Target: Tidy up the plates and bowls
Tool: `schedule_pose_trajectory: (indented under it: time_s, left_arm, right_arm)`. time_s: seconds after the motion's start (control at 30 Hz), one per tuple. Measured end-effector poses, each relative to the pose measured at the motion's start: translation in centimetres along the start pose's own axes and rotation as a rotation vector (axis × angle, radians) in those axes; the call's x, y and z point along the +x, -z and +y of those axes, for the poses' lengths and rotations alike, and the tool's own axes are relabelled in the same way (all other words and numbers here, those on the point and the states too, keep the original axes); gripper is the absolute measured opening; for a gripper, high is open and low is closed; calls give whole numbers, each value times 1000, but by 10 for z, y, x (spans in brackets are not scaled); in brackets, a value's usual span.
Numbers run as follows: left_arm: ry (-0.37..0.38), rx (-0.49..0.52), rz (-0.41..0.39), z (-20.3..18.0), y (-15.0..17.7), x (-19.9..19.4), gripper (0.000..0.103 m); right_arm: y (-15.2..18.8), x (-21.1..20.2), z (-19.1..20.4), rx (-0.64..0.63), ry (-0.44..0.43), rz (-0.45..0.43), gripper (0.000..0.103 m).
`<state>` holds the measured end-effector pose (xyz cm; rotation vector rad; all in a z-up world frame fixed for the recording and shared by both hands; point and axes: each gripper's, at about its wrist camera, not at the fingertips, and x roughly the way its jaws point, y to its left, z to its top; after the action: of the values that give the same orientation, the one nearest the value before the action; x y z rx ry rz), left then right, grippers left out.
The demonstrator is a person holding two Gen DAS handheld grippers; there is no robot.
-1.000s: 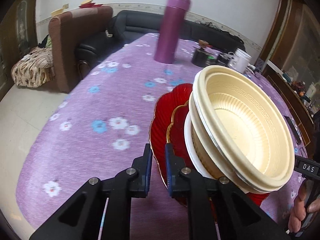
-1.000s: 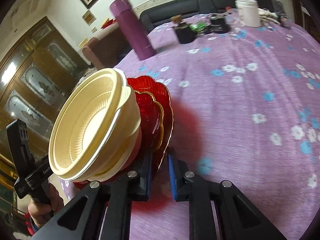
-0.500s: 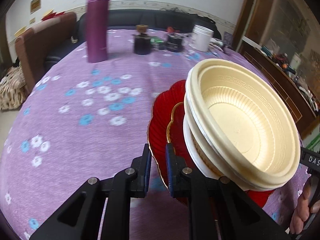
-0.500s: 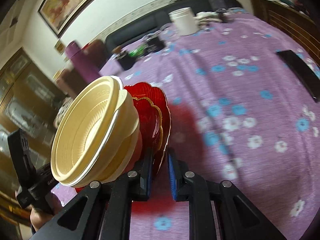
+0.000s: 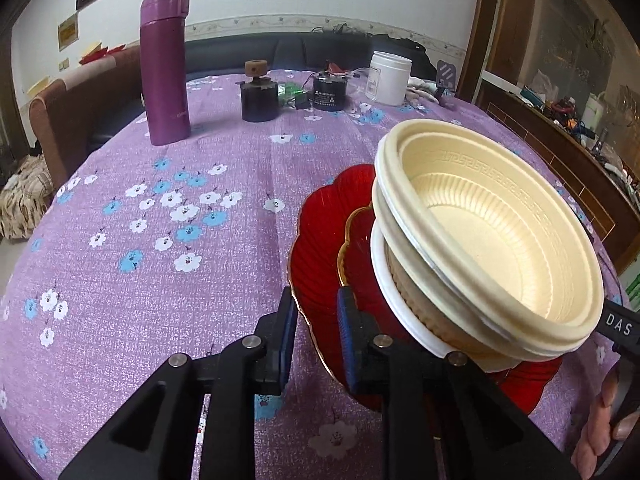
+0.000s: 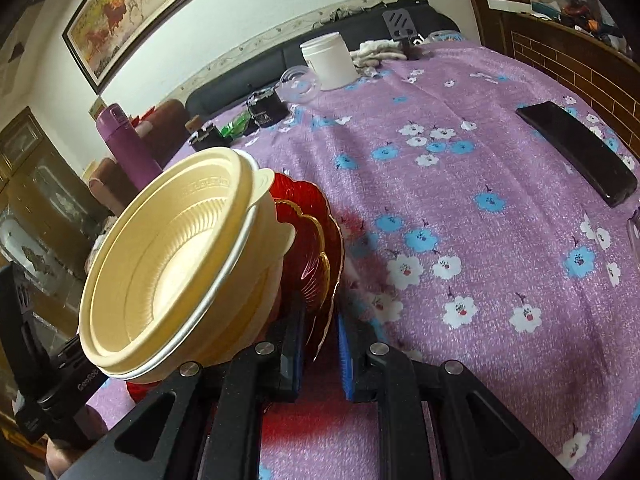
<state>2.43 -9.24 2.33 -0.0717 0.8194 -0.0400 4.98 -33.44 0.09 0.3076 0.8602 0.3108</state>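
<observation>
Stack in the air over the table (image 5: 168, 264): cream bowls (image 5: 492, 236) nested on two red plates (image 5: 320, 236), the whole lot tilted steeply

Left gripper (image 5: 318, 340) clamps the rim of the plates from one side, jaws nearly closed with the gilt plate edge between the pads. Right gripper (image 6: 322, 344) does the same on the opposite rim, jaws drawn in on the plates (image 6: 320, 248). Bowls (image 6: 172, 264) are not gripped by either; they only sit on the plates and lean toward the left-gripper side in the right view

Table things: purple flask (image 5: 164, 66) upright on the far left, dark jar (image 5: 259, 98) and a second black pot (image 5: 329, 94) mid-back, white tub (image 5: 389, 78) beyond them, black phone (image 6: 576, 152) lying flat toward the right edge. The cloth below and ahead of the stack carries nothing nearby

Step in hand, by my reading: carrying the gathered stack, two-handed, to wherever it will be set down. Stacking itself looks done

Next move calls for levelling first. The tilt is the risk: loose bowls could slide off the smooth plates. Both grippers would need to rotate together and descend at one rate, plate base flat to the cloth, well apart from flask and phone. Release only once the lower plate bears fully on the table, and both sides together
</observation>
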Motion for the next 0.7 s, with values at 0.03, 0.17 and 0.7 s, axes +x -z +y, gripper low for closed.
schedule_pose_trajectory:
  time_s: [0.03, 0.17, 0.7]
  left_arm:
    - [1, 3, 0, 0, 0, 0, 19]
    - [8, -17, 7, 5, 3, -2, 28]
    - [22, -32, -71, 17, 31, -36, 81]
  right_arm:
    - [0, 1, -1, 0, -5, -2, 17]
    - [-2, 2, -3, 4, -19, -3, 17]
    - [26, -55, -28, 31, 74, -143, 42]
